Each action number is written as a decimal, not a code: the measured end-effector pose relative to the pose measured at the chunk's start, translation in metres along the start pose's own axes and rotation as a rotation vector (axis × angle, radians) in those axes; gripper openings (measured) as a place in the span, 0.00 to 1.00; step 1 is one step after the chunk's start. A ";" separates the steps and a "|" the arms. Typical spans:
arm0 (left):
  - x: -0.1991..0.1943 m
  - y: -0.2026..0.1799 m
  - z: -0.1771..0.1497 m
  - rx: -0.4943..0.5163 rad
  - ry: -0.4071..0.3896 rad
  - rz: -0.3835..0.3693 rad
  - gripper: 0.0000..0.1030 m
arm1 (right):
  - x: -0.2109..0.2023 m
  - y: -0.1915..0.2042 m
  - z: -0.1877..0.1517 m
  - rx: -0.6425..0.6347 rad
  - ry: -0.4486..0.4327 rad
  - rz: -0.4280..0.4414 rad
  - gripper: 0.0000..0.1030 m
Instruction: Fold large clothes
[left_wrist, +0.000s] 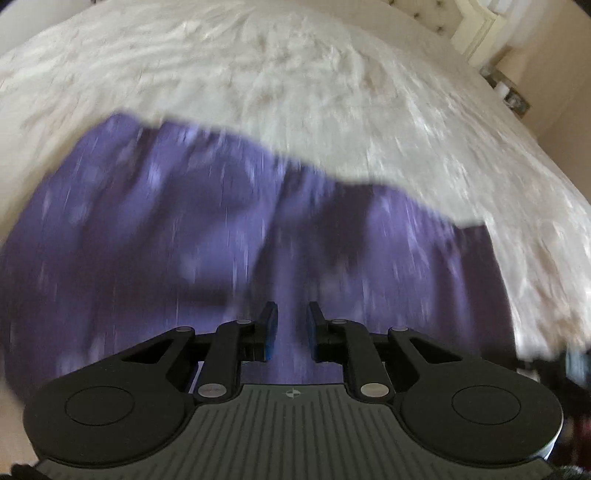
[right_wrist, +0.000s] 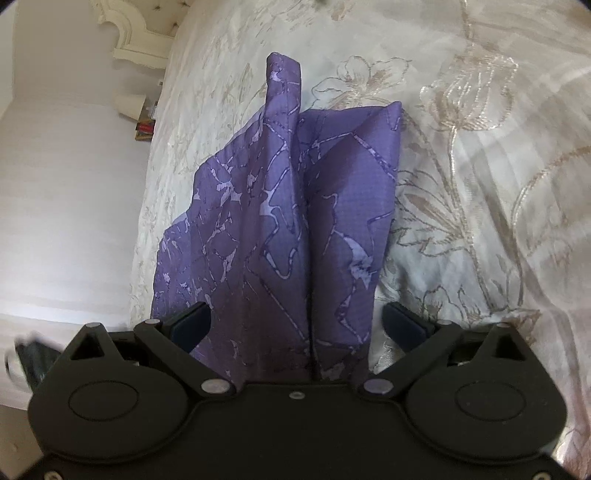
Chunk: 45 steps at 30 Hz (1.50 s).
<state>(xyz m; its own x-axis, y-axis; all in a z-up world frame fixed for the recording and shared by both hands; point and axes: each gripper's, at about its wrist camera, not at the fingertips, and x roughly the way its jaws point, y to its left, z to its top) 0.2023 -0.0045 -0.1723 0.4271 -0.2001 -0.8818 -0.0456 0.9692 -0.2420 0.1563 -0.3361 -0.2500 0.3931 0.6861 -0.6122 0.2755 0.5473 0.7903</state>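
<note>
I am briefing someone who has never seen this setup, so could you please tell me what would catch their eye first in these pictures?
The purple patterned garment stands out first, lying partly folded, with a raised crease, on the cream floral bedspread. Next come the two black grippers low in each view: the right gripper has its jaws spread wide around the cloth's near end, while the left gripper is nearly closed above the blurred purple fabric.
</note>
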 end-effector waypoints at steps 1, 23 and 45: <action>-0.001 -0.002 -0.009 0.013 0.014 0.005 0.16 | -0.001 0.000 0.000 0.001 0.000 -0.001 0.98; -0.010 0.031 -0.020 0.147 0.014 -0.033 0.17 | -0.013 0.085 -0.004 -0.128 -0.102 -0.136 0.33; -0.082 0.227 0.028 0.034 -0.052 -0.065 0.17 | 0.182 0.322 -0.077 -0.470 0.021 -0.285 0.31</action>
<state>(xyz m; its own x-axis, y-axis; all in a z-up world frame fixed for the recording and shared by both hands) 0.1818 0.2355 -0.1435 0.4747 -0.2556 -0.8422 0.0136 0.9589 -0.2833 0.2493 0.0018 -0.1090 0.3417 0.4863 -0.8042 -0.0551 0.8646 0.4994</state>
